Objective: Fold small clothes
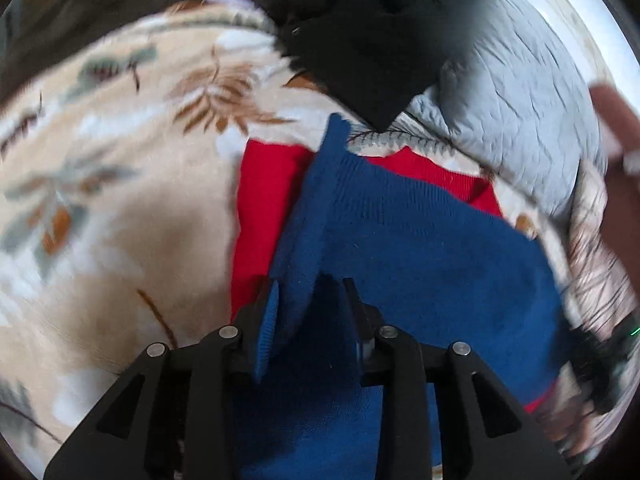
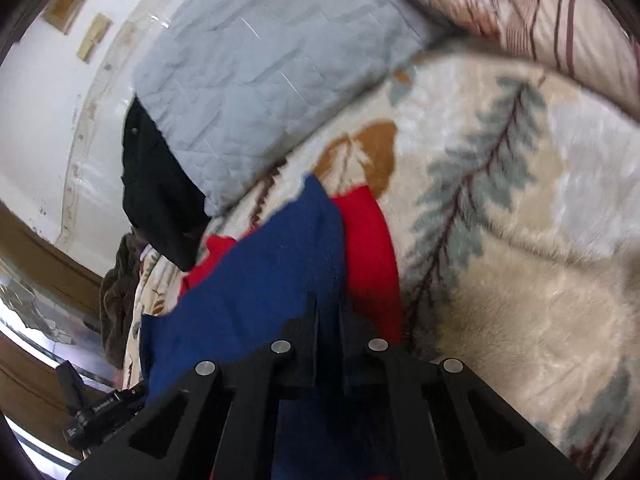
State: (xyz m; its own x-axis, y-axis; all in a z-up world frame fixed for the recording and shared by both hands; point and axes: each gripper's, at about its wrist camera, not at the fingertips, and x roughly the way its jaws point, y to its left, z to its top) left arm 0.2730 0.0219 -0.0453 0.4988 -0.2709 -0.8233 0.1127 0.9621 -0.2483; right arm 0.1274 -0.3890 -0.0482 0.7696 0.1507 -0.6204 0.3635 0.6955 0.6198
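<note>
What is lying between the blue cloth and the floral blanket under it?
A red cloth lies between the blue cloth and the floral blanket. Its edges stick out beside the blue one. Both wrist views show this.

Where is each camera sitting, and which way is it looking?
Left wrist: rides on the left gripper, looking down along its fingers at the blue cloth pinched between them; a blurred hand shows at the right edge.
Right wrist: rides on the right gripper, looking down at the blue cloth; jaws shut on it.
Both share: the red cloth, grey quilted cushion, black garment, leaf-patterned blanket.
</note>
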